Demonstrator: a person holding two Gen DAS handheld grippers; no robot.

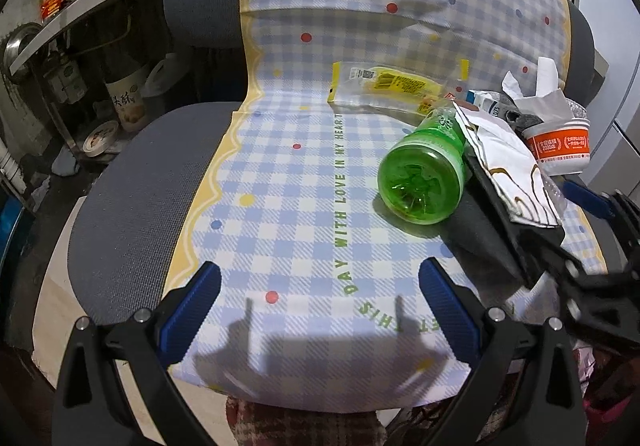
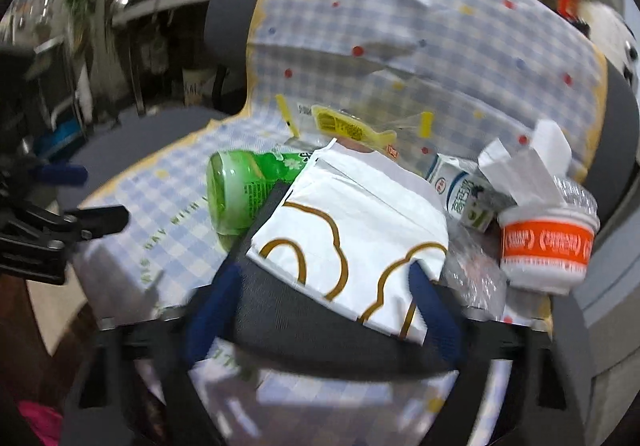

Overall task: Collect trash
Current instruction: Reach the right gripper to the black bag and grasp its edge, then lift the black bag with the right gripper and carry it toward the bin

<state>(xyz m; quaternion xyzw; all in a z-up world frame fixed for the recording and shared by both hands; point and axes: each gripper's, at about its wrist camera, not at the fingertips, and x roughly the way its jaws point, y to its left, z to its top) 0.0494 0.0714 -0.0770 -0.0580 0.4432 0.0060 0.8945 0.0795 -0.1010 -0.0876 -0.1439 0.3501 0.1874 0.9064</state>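
Currently the right gripper (image 2: pixel 324 310) brackets the white bag (image 2: pixel 352 238), grip unclear; left gripper (image 1: pixel 320 306) gapes empty. Green bottle (image 2: pixel 248 189), at ten o'clock, could roll if nudged.

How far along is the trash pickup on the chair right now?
Nothing looks collected yet. In hand: the right gripper straddles the white packet with gold lines; a firm grip isn't clear. The left gripper is open and empty. Left on the checked cloth: green plastic bottle, yellow-and-clear wrapper, white milk carton, orange-banded paper cup stuffed with tissue.
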